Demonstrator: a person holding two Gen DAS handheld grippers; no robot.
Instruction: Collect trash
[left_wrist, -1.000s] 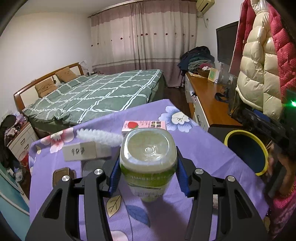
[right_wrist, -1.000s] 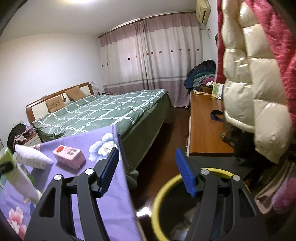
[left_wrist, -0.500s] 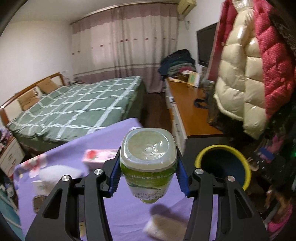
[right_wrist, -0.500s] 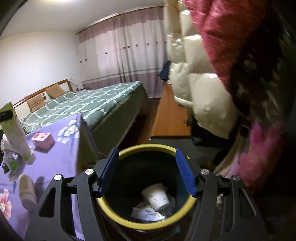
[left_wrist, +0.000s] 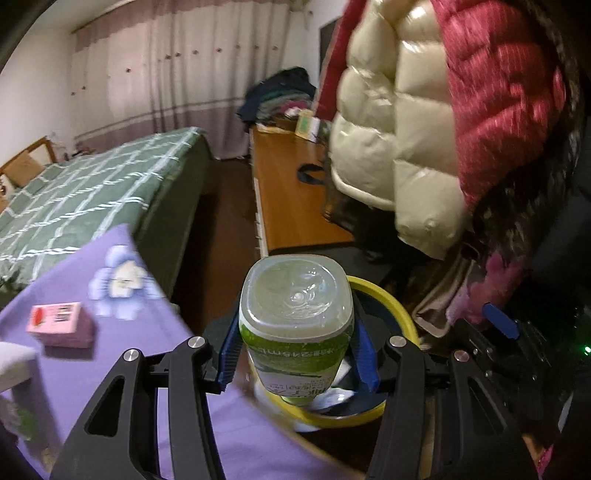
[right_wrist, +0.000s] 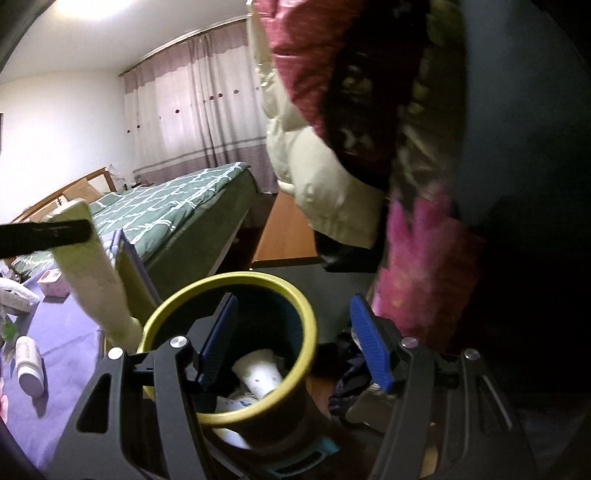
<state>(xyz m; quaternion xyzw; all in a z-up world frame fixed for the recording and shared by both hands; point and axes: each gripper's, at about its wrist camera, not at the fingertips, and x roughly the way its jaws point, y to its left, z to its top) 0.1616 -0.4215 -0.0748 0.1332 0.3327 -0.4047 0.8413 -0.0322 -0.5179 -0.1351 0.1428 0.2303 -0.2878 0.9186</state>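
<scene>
Left gripper: clenching a green-labelled plastic bottle between its blue pads, base facing the camera.
Bottle: hanging over the near rim of the yellow-rimmed trash bin, just past the table edge.
Right gripper: standing released with nothing between its fingers, hovering above the bin's mouth.
Bin: sitting on the floor beside the table, holding a paper cup and other scraps.
Table: wearing a purple floral cloth, carrying a pink carton.

- Green-labelled clear plastic bottle
- Yellow-rimmed dark bin
- Purple floral tablecloth
- Pink carton at nine o'clock
- Green checked bedspread
</scene>
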